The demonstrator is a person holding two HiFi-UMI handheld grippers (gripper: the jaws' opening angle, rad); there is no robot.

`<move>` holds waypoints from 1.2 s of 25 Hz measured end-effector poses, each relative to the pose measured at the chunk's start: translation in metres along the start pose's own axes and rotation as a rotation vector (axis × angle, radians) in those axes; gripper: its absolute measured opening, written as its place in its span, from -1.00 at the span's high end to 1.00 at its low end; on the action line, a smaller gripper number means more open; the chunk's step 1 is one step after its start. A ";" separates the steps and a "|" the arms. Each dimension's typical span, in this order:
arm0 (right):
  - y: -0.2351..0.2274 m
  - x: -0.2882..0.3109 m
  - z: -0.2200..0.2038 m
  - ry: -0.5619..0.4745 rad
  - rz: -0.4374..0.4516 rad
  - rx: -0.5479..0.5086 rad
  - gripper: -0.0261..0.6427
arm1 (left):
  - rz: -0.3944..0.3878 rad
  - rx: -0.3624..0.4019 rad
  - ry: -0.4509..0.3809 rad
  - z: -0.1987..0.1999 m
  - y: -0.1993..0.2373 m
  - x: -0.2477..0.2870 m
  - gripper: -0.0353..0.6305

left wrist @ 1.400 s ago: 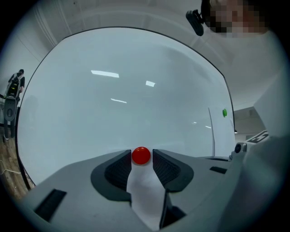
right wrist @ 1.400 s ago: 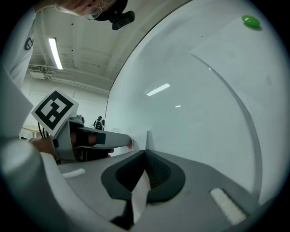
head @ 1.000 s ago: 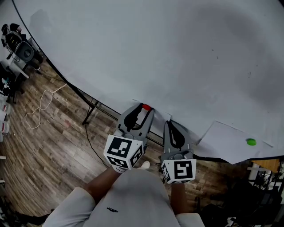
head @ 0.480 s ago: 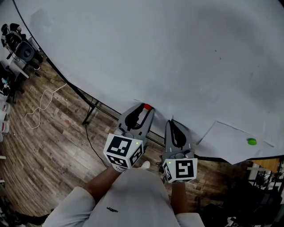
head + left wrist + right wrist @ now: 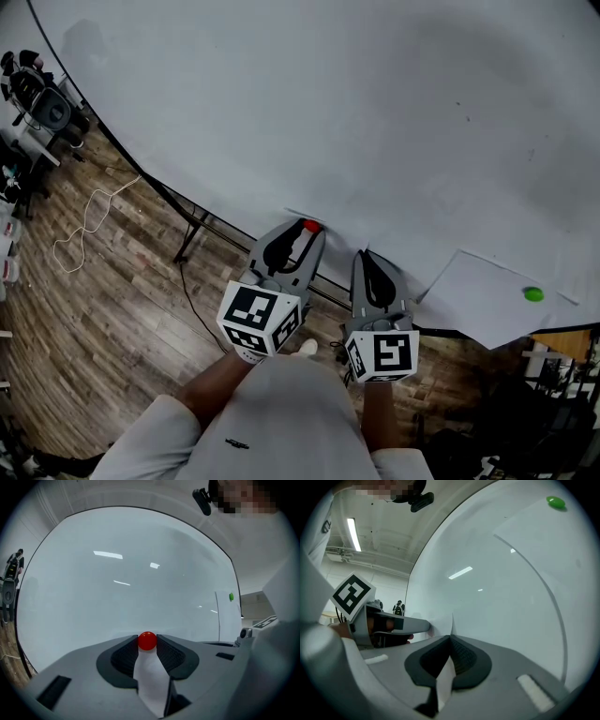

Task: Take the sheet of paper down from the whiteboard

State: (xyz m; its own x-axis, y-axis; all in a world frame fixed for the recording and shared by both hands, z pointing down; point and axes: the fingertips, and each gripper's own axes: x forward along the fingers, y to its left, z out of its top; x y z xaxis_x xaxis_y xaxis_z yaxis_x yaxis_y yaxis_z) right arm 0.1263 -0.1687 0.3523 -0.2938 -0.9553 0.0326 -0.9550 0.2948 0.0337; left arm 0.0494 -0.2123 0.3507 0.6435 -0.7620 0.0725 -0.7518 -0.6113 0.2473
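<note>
A white sheet of paper (image 5: 339, 241) lies flat on the whiteboard (image 5: 375, 112), pinned by a round red magnet (image 5: 311, 226). My left gripper (image 5: 307, 231) points level at the board. Its jaws have just been closing, and the red magnet (image 5: 147, 641) now sits pinched between the pads, with paper (image 5: 151, 677) showing below it. My right gripper (image 5: 367, 256), just to the right, is shut on the sheet's lifted edge (image 5: 451, 623). The paper runs back between its pads.
Further right, a second sheet (image 5: 478, 300) hangs on the board under a green magnet (image 5: 533, 293). Below the board are its black stand legs (image 5: 192, 234) and a wood floor with a loose cable (image 5: 89, 220). Chairs (image 5: 42, 103) stand at the far left.
Both grippers stay where they were at the board. The left jaws look slightly narrower around the red magnet; the right gripper keeps its hold on the paper edge.
</note>
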 end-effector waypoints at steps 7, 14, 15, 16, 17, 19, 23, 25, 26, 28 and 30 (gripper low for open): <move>-0.002 -0.003 0.000 -0.002 -0.011 -0.004 0.89 | 0.003 0.010 -0.003 -0.002 0.003 -0.010 0.52; 0.007 -0.016 0.004 -0.017 -0.040 -0.025 0.89 | 0.006 0.022 -0.008 0.000 0.010 -0.028 0.52; 0.007 -0.019 0.004 -0.019 -0.044 -0.024 0.89 | 0.006 0.024 -0.008 0.000 0.011 -0.031 0.52; 0.007 -0.022 0.004 -0.019 -0.047 -0.026 0.89 | 0.006 0.025 -0.009 0.000 0.011 -0.034 0.52; 0.007 -0.025 0.004 -0.019 -0.049 -0.031 0.89 | 0.006 0.025 -0.010 0.000 0.011 -0.036 0.52; 0.006 -0.030 0.005 -0.020 -0.057 -0.034 0.89 | 0.006 0.027 -0.010 0.000 0.011 -0.040 0.52; 0.003 -0.038 0.004 -0.022 -0.090 -0.025 0.89 | 0.004 0.030 -0.006 -0.003 0.014 -0.050 0.52; 0.000 -0.044 0.005 -0.028 -0.110 -0.022 0.89 | 0.004 0.035 -0.002 -0.004 0.015 -0.055 0.52; -0.002 -0.047 0.006 -0.033 -0.120 -0.020 0.89 | 0.004 0.037 0.000 -0.005 0.016 -0.057 0.52; -0.006 -0.053 0.007 -0.042 -0.140 -0.019 0.89 | 0.004 0.042 0.003 -0.007 0.016 -0.062 0.52; -0.008 -0.058 0.010 -0.049 -0.156 -0.020 0.89 | 0.003 0.048 0.006 -0.008 0.017 -0.067 0.52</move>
State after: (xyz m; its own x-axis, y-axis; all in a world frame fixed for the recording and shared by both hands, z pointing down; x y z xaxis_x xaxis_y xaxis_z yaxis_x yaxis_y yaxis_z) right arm 0.1508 -0.1156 0.3404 -0.1438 -0.9893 -0.0232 -0.9883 0.1424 0.0542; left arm -0.0050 -0.1700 0.3576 0.6421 -0.7626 0.0786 -0.7596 -0.6189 0.2000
